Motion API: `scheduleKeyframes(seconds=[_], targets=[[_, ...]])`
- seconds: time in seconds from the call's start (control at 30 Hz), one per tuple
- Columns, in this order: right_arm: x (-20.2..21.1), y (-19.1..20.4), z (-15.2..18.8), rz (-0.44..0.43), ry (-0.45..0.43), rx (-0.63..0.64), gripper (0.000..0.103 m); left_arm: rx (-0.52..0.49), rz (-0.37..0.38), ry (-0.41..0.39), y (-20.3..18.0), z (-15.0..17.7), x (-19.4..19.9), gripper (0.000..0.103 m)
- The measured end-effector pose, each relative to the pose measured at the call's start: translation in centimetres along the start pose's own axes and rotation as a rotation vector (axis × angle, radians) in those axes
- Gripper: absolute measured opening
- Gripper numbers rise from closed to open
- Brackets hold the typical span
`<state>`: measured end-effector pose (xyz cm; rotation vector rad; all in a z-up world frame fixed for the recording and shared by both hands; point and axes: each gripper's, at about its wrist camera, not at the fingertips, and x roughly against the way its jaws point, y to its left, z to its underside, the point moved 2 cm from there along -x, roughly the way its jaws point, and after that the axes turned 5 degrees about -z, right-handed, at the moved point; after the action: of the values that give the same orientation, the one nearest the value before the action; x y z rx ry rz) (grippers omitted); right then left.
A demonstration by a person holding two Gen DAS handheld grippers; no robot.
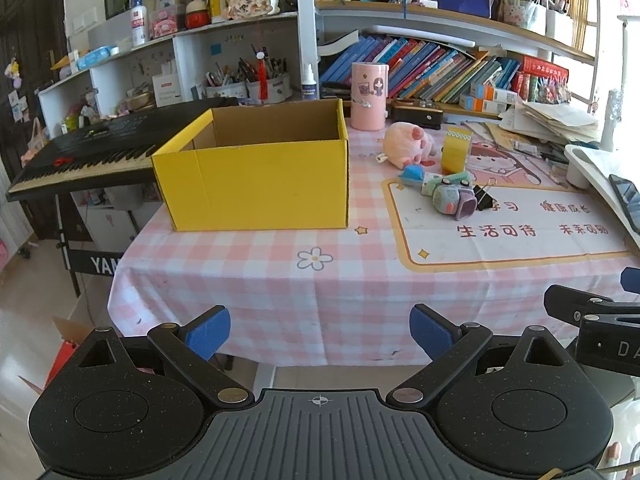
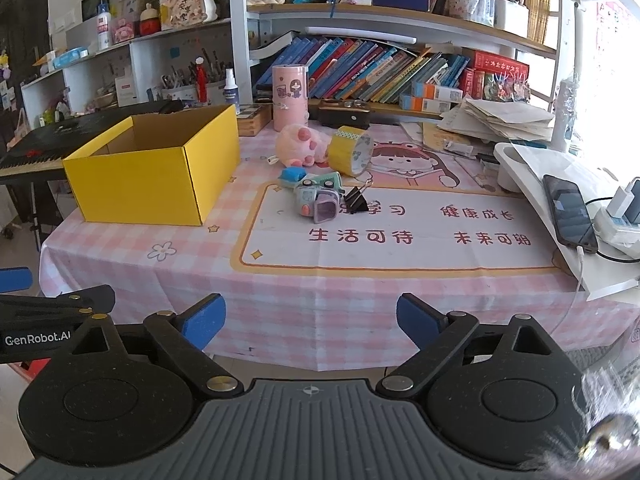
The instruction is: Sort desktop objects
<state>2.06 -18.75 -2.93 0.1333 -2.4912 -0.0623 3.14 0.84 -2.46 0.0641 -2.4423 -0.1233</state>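
An empty yellow cardboard box stands open on the left of the pink checked table. To its right lies a cluster: a pink plush pig, a yellow tape roll, a small blue toy, a green-and-purple toy robot and a black binder clip. My left gripper and my right gripper are both open and empty, held before the table's front edge.
A pink cylinder stands behind the cluster. A black keyboard sits left of the box. A phone on a white stand, chargers and stacked papers crowd the right side. Bookshelves line the back.
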Motion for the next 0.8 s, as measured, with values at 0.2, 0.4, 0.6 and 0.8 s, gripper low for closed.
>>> scheduleKeyframes(seconds=[0.2,0.4,0.6,0.8], targets=[[-0.3,0.0,-0.1,0.007,0.006,-0.003,0.092,-0.003,0.022,0.008,0.2,-0.1,-0.4,0.097],[-0.5,-0.3,0.0,0.023,0.011,-0.016,0.092,-0.001,0.038,0.013,0.2,-0.1,-0.7,0.097],[-0.5,-0.8,0.0,0.003,0.016,-0.039,0.094,-0.009,0.069,0.006,-0.3,-0.2,-0.6,0.097],[-0.4,-1.0,0.1,0.006,0.011,-0.028,0.095,-0.008,0.086,0.010,-1.0,-0.2,-0.8,0.097]])
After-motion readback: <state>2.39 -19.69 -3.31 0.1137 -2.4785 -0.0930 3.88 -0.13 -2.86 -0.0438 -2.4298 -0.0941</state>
